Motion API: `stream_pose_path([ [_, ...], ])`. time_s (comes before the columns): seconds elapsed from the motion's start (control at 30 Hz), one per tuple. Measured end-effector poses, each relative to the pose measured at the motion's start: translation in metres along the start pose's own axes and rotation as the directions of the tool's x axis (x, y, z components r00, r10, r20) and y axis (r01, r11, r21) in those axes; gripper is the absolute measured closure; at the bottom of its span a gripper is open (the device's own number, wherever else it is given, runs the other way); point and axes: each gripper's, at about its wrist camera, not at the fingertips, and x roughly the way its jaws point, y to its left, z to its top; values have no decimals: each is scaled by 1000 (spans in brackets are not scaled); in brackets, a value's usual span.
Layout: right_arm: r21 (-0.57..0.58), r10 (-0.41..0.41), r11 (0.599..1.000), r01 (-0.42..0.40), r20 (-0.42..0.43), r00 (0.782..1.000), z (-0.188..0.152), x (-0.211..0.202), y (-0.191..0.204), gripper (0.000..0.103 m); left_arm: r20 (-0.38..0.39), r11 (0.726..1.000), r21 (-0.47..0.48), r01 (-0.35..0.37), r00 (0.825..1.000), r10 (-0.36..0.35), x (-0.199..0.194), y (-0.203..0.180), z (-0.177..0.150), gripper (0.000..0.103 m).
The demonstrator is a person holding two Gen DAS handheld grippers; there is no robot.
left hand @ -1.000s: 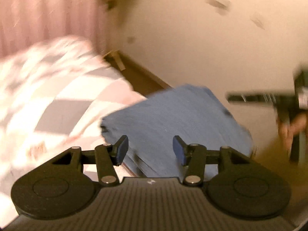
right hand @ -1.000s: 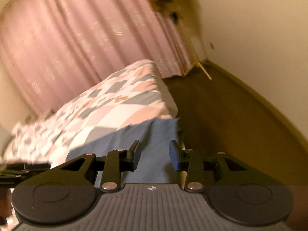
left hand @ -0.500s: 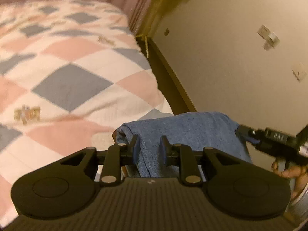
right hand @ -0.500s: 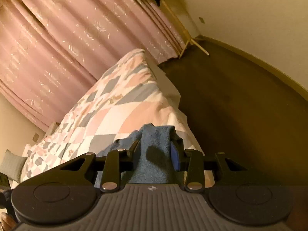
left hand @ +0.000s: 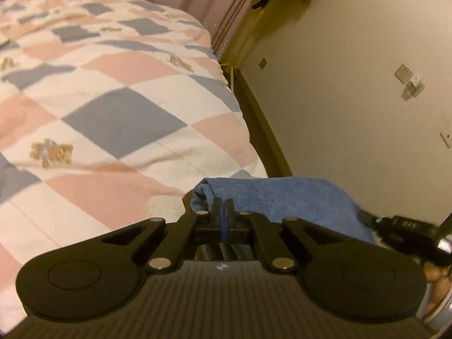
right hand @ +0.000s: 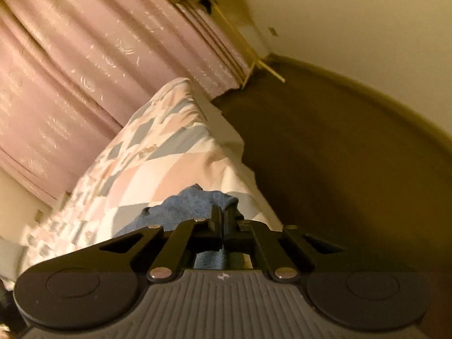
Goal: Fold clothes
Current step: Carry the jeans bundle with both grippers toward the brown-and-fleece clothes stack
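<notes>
The left gripper (left hand: 223,207) has its fingers pressed together, pinching an edge of the blue cloth (left hand: 282,200). A thin strip of blue shows between the two fingertips. The cloth lies at the near corner of the bed (left hand: 113,113), spreading from the left gripper toward the right, where it meets the other gripper's black body (left hand: 404,234) at the edge of the left wrist view. Part of a hand (left hand: 435,279) shows just below that body.

In the right wrist view, the right gripper (right hand: 223,217) is likewise closed on the cloth (right hand: 186,206), which bunches up just ahead of its fingertips on the checked quilt (right hand: 158,169). A pink curtain (right hand: 84,56) hangs behind the bed, and dark floor (right hand: 339,155) lies beside it, bounded by a pale wall (right hand: 367,14).
</notes>
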Motion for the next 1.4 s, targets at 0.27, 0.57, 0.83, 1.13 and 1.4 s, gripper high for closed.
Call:
stream_pose_path([
  [0.27,-96,-13,995,23,102,995,1,-28,26,77,32,995,83,-63,998,60,-25,-8,7,103],
  [0.57,-248,-77,964,92,72,994,-43,-58,57,77,-65,905,392,162,987,-149,-48,-88,-32,98],
  [0.83,-149,-77,986,78,16,997,-67,-54,32,93,-85,923,368,112,993,-86,-36,-64,-72,98],
  [1.13,115,-249,960,256,-69,966,-69,-53,-13,103,-35,890,454,42,999,-29,-31,-64,-91,98],
  [1.4,-365,-37,929,66,85,996,-73,-73,79,91,-20,893,448,37,999,-31,-44,-69,-86,98],
])
